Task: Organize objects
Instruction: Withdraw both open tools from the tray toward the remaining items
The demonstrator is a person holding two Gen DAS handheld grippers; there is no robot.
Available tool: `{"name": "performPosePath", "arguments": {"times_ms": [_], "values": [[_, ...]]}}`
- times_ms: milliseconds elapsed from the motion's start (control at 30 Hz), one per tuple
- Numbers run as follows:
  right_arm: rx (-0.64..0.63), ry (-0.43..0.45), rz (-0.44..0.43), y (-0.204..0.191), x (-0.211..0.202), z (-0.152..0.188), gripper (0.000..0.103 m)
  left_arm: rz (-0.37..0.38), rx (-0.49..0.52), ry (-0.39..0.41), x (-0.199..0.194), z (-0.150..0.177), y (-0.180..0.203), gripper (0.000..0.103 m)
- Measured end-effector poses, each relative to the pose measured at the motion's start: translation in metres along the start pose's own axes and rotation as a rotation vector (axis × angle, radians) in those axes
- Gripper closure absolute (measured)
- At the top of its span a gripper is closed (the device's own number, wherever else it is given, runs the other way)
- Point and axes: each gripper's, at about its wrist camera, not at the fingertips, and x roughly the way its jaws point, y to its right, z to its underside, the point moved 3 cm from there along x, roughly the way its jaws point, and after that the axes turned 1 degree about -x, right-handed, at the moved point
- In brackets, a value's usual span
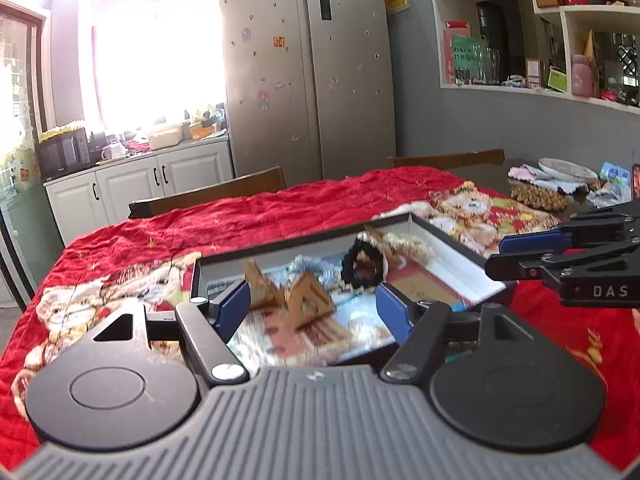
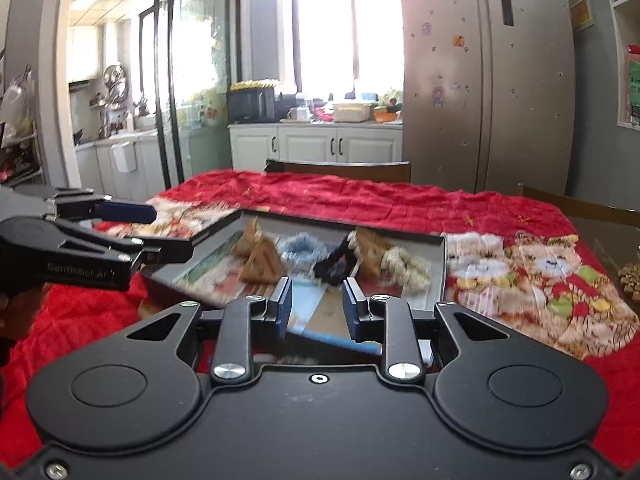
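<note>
Most of the sorting appears done: hair ties and wooden pieces are gathered in the box on the red-covered desk. The left gripper is held wide and empty over the box; the right gripper is narrowed, with nothing gripped.

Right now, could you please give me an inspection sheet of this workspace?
Surface: table under a red quilt printed with bears.
Job's things: shallow box holding brown wooden pieces, a black scrunchie, a blue-grey scrunchie and a cream one.
Clutter: plate, cloth and beaded mat at the far right end.
Grippers: left tool open, empty, over the box; right tool narrowly open, empty.
Cables: nothing seen.
Surroundings: fridge, white cabinets, microwave, wall shelves, chairs.
</note>
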Motion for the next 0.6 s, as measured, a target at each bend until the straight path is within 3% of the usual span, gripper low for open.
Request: {"name": "performPosePath", "arguments": {"times_ms": [100, 333, 600], "values": [[-0.019, -0.024, -0.013, -0.009, -0.003, 0.015, 0.067, -0.007, 0.003, -0.008, -0.006, 0.012, 0.002, 0.023], [-0.056, -0.057, -0.071, -0.028, 0.007, 0.041, 0.059, -0.02, -0.015, -0.055, -0.008, 0.042, 0.004, 0.023], [-0.25, -0.082, -0.061, -0.05, 0.019, 0.057, 0.062, -0.039, 0.01, -0.103, 0.001, 0.063, 0.008, 0.023]]}}
